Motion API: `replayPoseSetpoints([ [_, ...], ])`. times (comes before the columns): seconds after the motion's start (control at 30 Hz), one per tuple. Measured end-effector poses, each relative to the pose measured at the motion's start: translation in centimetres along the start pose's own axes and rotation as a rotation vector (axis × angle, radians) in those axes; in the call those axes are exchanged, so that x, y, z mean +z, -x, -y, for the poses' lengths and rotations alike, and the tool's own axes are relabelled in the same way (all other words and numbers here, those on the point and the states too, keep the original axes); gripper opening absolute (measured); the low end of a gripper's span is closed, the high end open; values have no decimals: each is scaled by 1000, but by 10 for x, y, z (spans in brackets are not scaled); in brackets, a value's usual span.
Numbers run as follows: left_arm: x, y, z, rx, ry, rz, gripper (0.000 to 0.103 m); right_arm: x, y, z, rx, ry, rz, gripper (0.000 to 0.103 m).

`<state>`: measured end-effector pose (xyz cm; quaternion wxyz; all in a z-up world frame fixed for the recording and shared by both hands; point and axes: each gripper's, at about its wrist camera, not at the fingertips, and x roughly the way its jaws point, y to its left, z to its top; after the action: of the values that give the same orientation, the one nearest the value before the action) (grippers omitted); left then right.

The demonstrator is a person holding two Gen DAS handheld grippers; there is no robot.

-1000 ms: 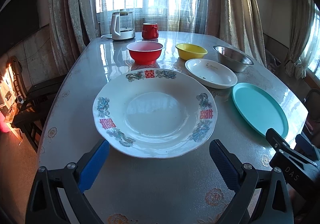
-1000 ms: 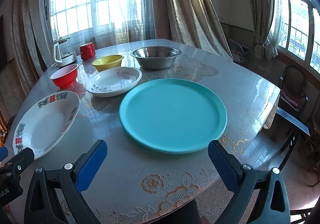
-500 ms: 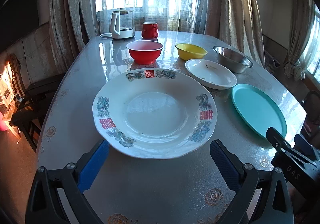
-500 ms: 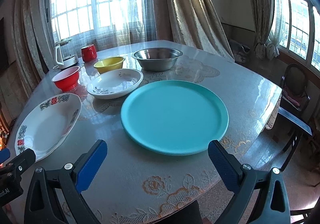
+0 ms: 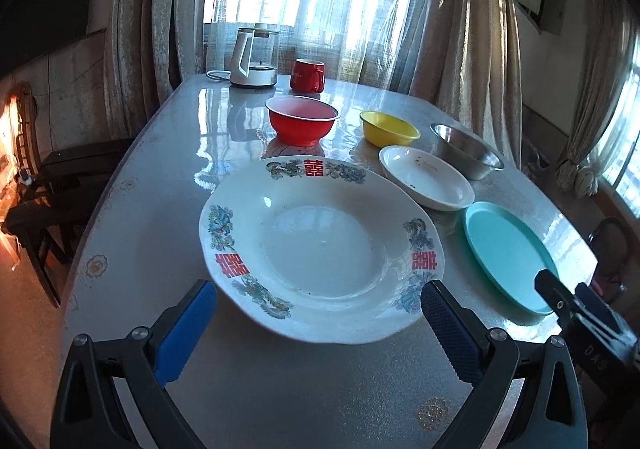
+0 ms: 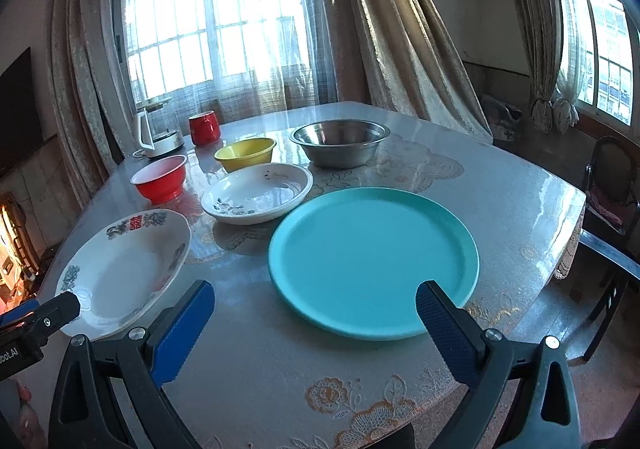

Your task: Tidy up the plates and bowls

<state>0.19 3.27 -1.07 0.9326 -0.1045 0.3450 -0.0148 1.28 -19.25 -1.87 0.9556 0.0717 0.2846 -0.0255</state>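
Curtained windows light a glossy counter (image 5: 132,217) where nothing is stacked yet. Your left gripper (image 5: 316,323) gapes wide at the near rim of the patterned plate (image 5: 320,249); your right gripper (image 6: 314,323) gapes wide before the teal plate (image 6: 372,261). Both plates lie flat and round, with no long axis. The patterned one looks ceramic: stiff, slick, breakable. Pinch its near rim, lifting gently.

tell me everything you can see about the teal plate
The teal plate is round, flat and plain, with a low raised rim; it looks like matte plastic. It is empty and lies flat on the table near its edge, apart from the other dishes. The open right gripper hovers at its near rim, not touching.
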Motion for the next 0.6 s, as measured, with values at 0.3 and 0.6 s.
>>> replayPoseSetpoints([
  [0.3, -2, 2, 25, -122, -34, -12, 103, 1, -17, 17, 4, 2, -60, 103],
  [0.6, 4, 0, 100, -272, -195, -32, 103, 21, -42, 99, -164, -65, -64, 95],
])
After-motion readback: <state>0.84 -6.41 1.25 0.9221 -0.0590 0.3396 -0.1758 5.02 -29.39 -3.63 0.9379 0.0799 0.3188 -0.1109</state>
